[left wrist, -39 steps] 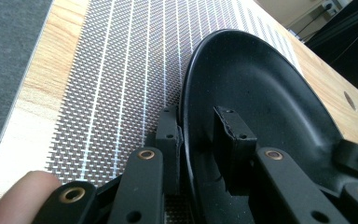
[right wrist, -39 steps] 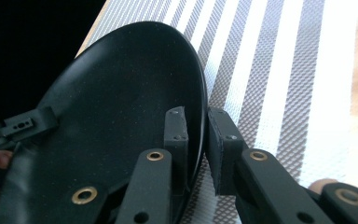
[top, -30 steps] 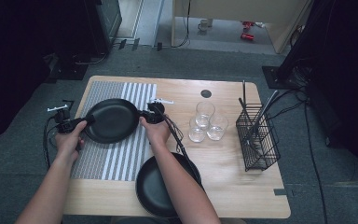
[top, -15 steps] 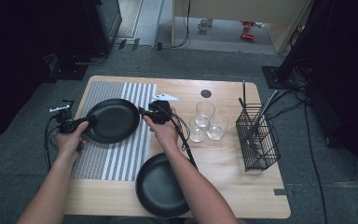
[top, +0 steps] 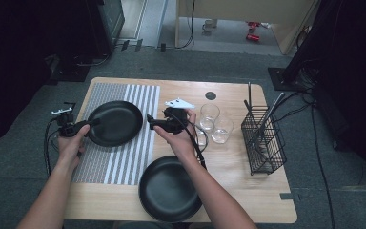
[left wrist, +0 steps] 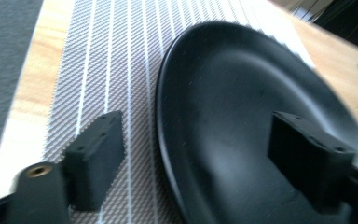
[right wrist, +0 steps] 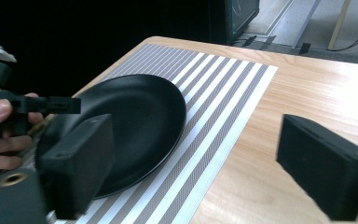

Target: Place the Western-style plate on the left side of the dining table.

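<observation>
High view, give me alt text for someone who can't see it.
A person's two grippers flank a black plate lying on a striped placemat: the left gripper, open, straddles its rim, the right gripper hovers open beside it. Nearer lies a second black plate; right, two glasses and a wire basket.

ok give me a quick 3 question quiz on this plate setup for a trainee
1. True or false: the far plate lies on the striped mat.
2. How many glasses stand beside the wire basket? A) one B) two C) four
3. Are the right gripper jaws open or shut?

Key:
1. True.
2. B.
3. Open, having just been opening, with nothing between them. The left gripper has also been opening, its jaws astride the plate rim.
</observation>
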